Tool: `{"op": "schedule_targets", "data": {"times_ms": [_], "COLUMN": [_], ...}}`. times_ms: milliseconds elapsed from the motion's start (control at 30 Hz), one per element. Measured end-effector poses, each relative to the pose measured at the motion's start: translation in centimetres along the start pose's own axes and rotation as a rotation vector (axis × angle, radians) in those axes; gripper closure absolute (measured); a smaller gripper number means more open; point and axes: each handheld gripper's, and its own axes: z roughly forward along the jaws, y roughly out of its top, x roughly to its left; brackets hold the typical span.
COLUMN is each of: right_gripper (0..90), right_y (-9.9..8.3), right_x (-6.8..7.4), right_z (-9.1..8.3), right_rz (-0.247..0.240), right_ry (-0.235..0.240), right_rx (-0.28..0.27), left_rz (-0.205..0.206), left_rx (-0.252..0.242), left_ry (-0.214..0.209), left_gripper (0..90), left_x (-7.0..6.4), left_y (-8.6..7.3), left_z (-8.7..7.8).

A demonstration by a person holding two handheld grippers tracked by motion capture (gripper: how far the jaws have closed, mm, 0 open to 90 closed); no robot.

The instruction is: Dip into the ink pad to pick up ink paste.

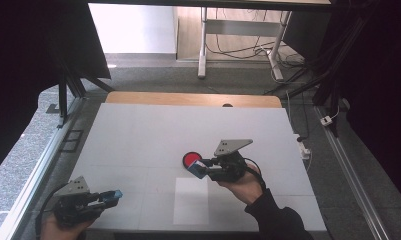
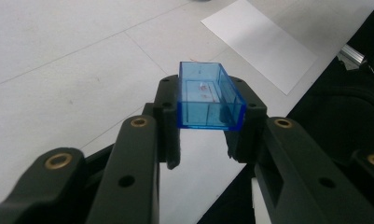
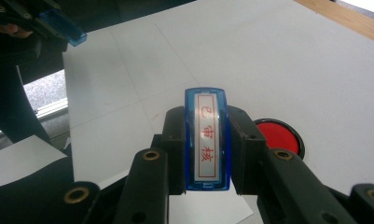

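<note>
My left gripper hovers near the table's front left corner, shut on a clear blue plastic cap. In the left gripper view the cap is an empty open box, hollow side toward the camera, pinched between the jaws. My right gripper is over the middle of the table, shut on a blue stamp. The stamp's white face with red characters points at the camera, between the jaws. A round red ink pad lies on the table just beyond the stamp.
A white paper sheet lies on the white tabletop in front of the right gripper. A wooden edge runs along the table's far side. The left gripper with its cap appears far off in the right gripper view.
</note>
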Motion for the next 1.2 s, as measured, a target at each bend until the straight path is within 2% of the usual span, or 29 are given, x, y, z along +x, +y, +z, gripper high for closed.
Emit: {"op": "schedule_targets", "data": {"times_ms": [367,867,1000,1200], "right_gripper": [71.1,71.1,71.2,71.2], "right_y": [0.4,1.0,0.9,0.8], "right_x": [-1.5,-3.7,-4.5,-5.0], "right_z": [1.6,4.0,4.8,5.7], "right_rz": [0.009,0.021,0.037,0.034], "right_ry": [-0.029,-0.077,-0.090,-0.107], "right_rx": [0.028,0.066,0.091,0.120], "left_rz": [0.004,0.004,-0.001,-0.006], "left_rx": [0.018,0.017,0.017,0.016], "left_ry": [-0.006,-0.003,-0.004,-0.006], "left_gripper": [68.7,68.7,68.7,68.7], "left_x": [0.0,0.0,0.1,0.1], "left_y": [0.1,0.1,0.1,0.1], "left_z": [0.2,0.2,0.2,0.2]}}
